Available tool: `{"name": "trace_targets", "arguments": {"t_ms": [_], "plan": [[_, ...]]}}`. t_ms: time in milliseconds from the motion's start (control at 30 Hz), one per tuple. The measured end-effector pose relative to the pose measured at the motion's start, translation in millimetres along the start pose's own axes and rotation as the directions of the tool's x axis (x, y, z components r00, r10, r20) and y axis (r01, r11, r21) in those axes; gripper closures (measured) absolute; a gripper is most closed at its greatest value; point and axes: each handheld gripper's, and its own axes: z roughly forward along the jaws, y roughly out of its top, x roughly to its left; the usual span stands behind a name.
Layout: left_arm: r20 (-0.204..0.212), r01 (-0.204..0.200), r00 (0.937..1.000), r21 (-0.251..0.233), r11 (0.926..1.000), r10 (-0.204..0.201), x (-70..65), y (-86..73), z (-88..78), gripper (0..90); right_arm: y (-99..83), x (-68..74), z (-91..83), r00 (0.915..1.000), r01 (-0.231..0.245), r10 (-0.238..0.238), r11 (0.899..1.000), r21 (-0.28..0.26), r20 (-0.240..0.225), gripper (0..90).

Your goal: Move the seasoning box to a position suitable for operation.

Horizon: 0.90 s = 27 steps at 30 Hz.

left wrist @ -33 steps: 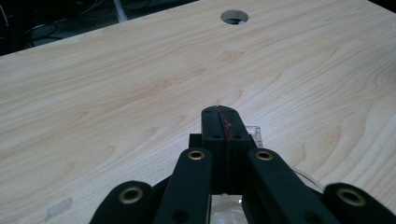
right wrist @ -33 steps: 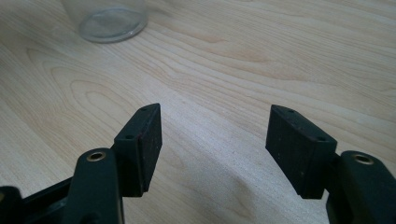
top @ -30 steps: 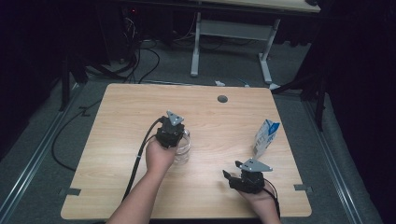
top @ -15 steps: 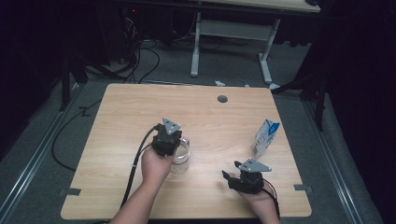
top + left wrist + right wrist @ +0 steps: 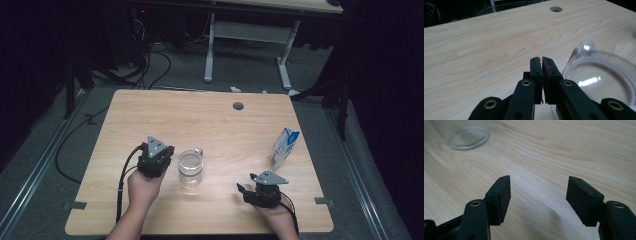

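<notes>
A clear glass beaker [image 5: 191,167] with a small spout stands upright near the middle of the wooden table [image 5: 210,125]. My left gripper [image 5: 156,152] is just left of it, apart from it. In the left gripper view its jaws [image 5: 542,60] are shut with nothing between them, and the beaker's rim [image 5: 599,80] lies to their right. My right gripper [image 5: 245,191] rests near the front edge and points left. In the right gripper view it [image 5: 539,192] stands open over bare wood, with the beaker's base [image 5: 466,135] far off. A blue-and-white carton [image 5: 285,147] stands upright at the right.
A round cable hole [image 5: 238,106] sits near the table's far edge, also the hole [image 5: 556,9] in the left gripper view. Beyond the table stand white desk legs [image 5: 210,50] and cables on a dark floor. The far half of the table is bare wood.
My left gripper has moved left and toward the person, off the beaker it was over. The beaker now stands alone beside it. The right gripper has not moved.
</notes>
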Motion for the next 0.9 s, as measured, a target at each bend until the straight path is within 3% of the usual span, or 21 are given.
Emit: {"name": "trace_targets", "arguments": {"t_ms": [133, 300, 367, 633, 900], "plan": [[0.013, 0.019, 0.9997, -0.025, 0.9995, -0.019, 2.5, -23.1, 1.0, 89.8, -0.4, -0.7, 0.0, 1.0000, 0.001, -0.001, 1.000, -0.002, 0.004, 36.4], [0.059, 0.047, 0.9974, -0.083, 0.9955, -0.042, 2.0, -38.4, 4.1, 90.0, -2.8, -0.6, 2.5, 0.9995, 0.015, -0.015, 1.000, 0.016, 0.028, 36.4], [0.072, 0.020, 0.9973, -0.069, 0.9974, -0.016, 0.4, -41.0, 6.7, 90.0, -3.6, -0.5, 2.8, 0.9996, 0.011, -0.011, 1.000, 0.016, 0.025, 36.4], [0.087, 0.000, 0.9961, -0.092, 0.9957, 0.008, -4.9, -45.7, 8.6, 90.0, -3.7, 6.8, 2.8, 0.9996, 0.026, -0.026, 1.000, 0.017, 0.007, 36.0], [0.124, 0.029, 0.9922, -0.104, 0.9941, -0.016, -4.4, -41.6, 11.6, 90.0, -3.9, 7.4, -0.7, 0.9998, 0.020, -0.020, 1.000, -0.003, 0.006, 38.5]]}}
